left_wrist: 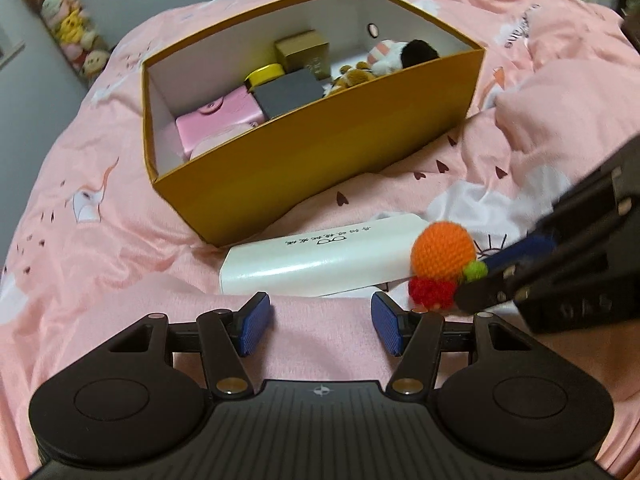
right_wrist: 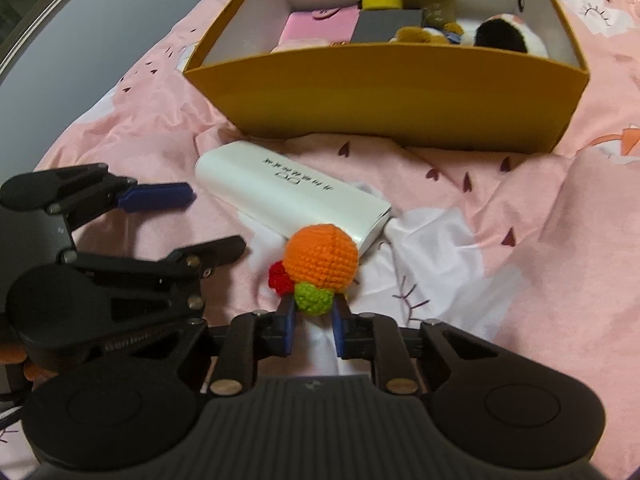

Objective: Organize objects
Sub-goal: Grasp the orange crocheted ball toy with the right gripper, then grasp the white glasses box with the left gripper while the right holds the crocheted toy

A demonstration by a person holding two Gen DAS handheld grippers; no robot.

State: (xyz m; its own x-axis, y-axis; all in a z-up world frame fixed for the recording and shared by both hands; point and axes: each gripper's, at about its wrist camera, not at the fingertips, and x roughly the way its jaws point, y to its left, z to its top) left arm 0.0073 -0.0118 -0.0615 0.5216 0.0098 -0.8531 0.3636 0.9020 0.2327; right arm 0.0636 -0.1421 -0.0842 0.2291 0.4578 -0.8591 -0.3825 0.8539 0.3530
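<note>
A crocheted orange ball toy (right_wrist: 322,258) with a green leaf and a red tuft lies on the pink bedspread, against the end of a long white box (right_wrist: 288,188). My right gripper (right_wrist: 314,308) is shut on the toy's green leaf, with a blue pad on each side of it. From the left wrist view the toy (left_wrist: 442,252) sits at the right, and the right gripper (left_wrist: 476,280) reaches it from that side. My left gripper (left_wrist: 322,312) is open over bare bedspread, just in front of the white box (left_wrist: 312,264). It holds nothing.
An open orange cardboard box (left_wrist: 320,152) stands behind the white box. It holds a pink case, a grey box, a gold box, a yellow tin and plush toys. The left gripper (right_wrist: 216,220) lies close to the left of the toy. The rumpled bedspread rises at the right.
</note>
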